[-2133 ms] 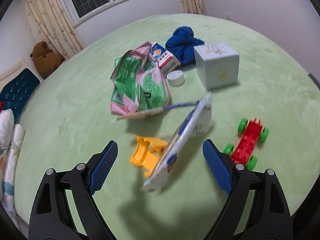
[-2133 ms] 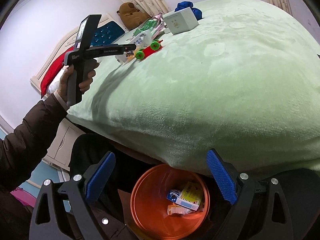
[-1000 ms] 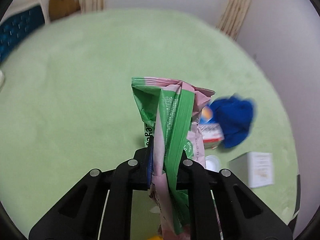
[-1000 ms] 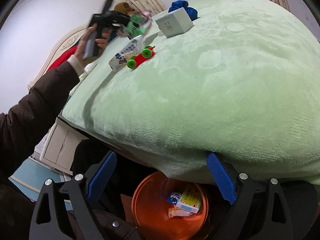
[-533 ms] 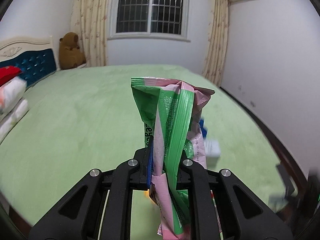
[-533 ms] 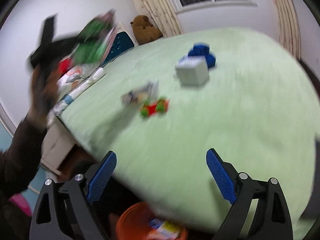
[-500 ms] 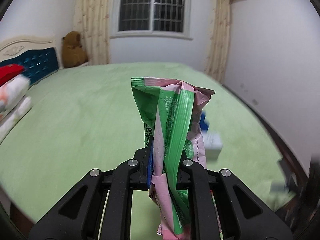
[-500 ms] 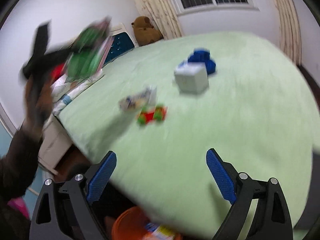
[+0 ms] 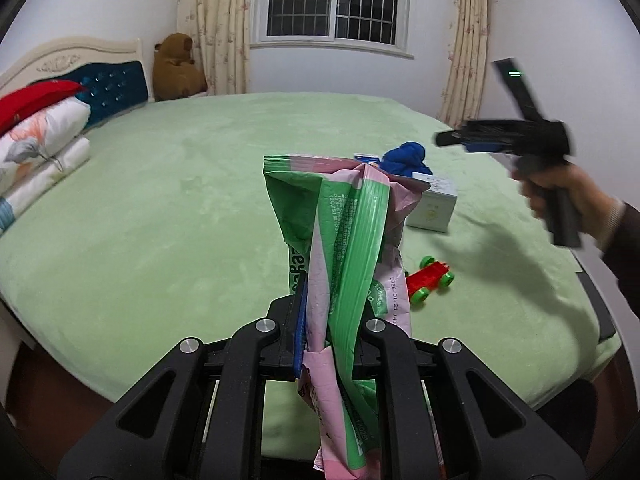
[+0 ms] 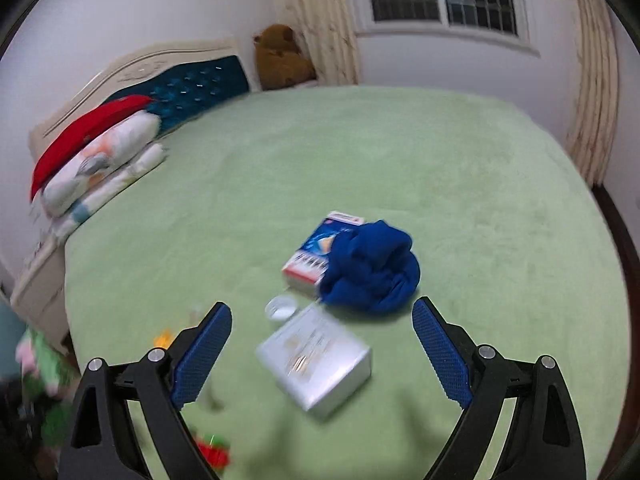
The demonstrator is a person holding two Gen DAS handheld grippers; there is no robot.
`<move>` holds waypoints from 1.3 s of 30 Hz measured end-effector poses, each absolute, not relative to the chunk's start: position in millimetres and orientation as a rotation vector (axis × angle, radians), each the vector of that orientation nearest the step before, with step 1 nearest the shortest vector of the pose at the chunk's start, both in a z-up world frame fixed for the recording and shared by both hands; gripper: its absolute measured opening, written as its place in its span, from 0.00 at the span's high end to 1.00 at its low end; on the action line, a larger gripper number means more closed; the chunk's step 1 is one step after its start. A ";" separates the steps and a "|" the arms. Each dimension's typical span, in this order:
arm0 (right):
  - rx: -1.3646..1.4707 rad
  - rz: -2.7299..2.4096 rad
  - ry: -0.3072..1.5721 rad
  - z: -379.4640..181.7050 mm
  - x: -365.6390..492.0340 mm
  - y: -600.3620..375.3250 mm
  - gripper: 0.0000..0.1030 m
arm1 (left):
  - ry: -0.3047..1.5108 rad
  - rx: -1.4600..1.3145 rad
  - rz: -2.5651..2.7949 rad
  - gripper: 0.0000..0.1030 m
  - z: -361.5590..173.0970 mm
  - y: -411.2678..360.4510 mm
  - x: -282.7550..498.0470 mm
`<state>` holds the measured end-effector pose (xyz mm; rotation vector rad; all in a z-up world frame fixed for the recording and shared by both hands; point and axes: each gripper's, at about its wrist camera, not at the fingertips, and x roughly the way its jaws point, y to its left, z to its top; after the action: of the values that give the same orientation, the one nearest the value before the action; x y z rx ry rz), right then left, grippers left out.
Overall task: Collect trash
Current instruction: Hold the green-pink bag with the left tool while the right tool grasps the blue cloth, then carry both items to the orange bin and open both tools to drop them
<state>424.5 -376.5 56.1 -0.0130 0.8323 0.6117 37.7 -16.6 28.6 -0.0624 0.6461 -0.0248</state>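
My left gripper (image 9: pixel 330 332) is shut on a crumpled green and pink plastic bag (image 9: pixel 344 248) and holds it up over the near edge of the green bed (image 9: pixel 160 208). My right gripper (image 10: pixel 322 344) is open and empty above the bed, over a pale grey box (image 10: pixel 316 364). It also shows in the left wrist view (image 9: pixel 480 138), held in a hand at the right. A blue and white carton (image 10: pixel 316 252) and a small white cap (image 10: pixel 281 307) lie past the grey box.
A blue cloth (image 10: pixel 372 268) lies beside the carton. A red toy car with green wheels (image 9: pixel 428 282) sits near the bed's front. Pillows (image 9: pixel 36 140) and a headboard are at the left, a brown plush bear (image 9: pixel 176 68) by the curtains.
My left gripper took the green and pink bag off the bed and lifted it toward the near edge. My right gripper rose from over the orange bin and swung out over the bed.
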 end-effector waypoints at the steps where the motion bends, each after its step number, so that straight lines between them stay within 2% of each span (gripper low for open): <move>1: 0.026 0.603 0.858 53.2 436.7 -376.0 0.13 | 0.651 -0.067 -0.028 0.89 27.8 -16.4 40.2; 4: 0.106 0.578 0.936 42.3 470.6 -369.6 0.12 | 0.669 -0.086 -0.037 0.89 21.5 -11.9 42.1; 6: 0.127 0.551 0.997 32.1 487.9 -364.4 0.08 | 0.681 -0.095 -0.041 0.89 18.9 -11.8 43.7; 17: 0.451 0.457 1.253 -38.5 541.3 -377.8 0.07 | 0.707 -0.104 -0.054 0.89 15.7 -12.8 44.0; 19: 0.501 0.464 1.239 -41.4 542.6 -382.7 0.13 | 0.711 -0.105 -0.055 0.89 14.5 -13.3 44.5; 20: 0.510 0.466 1.227 -40.9 542.7 -384.3 0.25 | 0.715 -0.104 -0.052 0.89 14.0 -13.6 44.7; 21: 0.507 0.461 1.221 -40.2 543.4 -384.5 0.34 | 0.720 -0.104 -0.052 0.89 13.5 -13.7 45.0; 24: 0.517 0.453 1.180 -34.8 540.8 -389.8 0.44 | 0.740 -0.116 -0.050 0.89 11.2 -12.7 45.9; 29: 0.531 0.451 1.087 -10.2 532.2 -400.4 0.46 | 0.768 -0.140 -0.051 0.89 6.4 -12.9 45.8; 39: 0.465 0.429 0.807 87.2 485.9 -435.7 0.46 | 0.753 -0.070 -0.027 0.89 11.6 -30.1 40.2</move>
<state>485.9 -435.7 87.2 0.4650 0.8066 0.4291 40.2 -30.1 11.6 -0.0704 0.7529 -0.0274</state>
